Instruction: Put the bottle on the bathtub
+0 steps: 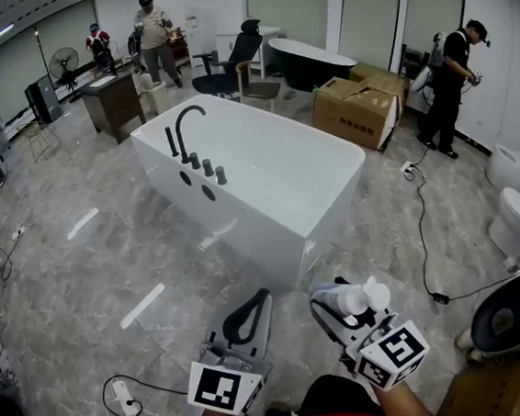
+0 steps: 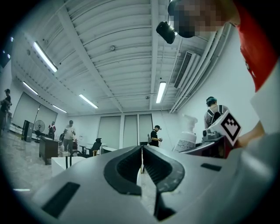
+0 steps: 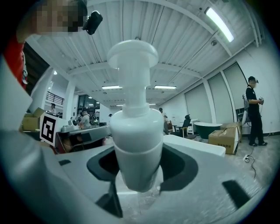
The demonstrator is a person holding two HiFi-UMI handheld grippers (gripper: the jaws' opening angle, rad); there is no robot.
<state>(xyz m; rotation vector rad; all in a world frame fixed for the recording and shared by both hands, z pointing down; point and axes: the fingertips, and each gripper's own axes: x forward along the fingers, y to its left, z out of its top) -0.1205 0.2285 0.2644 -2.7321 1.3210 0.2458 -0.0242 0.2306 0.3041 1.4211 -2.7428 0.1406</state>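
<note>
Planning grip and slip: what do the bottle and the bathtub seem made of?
The bottle: apparently white plastic, smooth, slightly satin, with a moulded pump top. The bathtub: smooth white with a soft sheen, acrylic or ceramic, cannot tell which.

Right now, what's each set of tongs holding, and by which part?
Right tongs clamp the white pump bottle around its body, below the pump head. Left tongs are shut on nothing.
</note>
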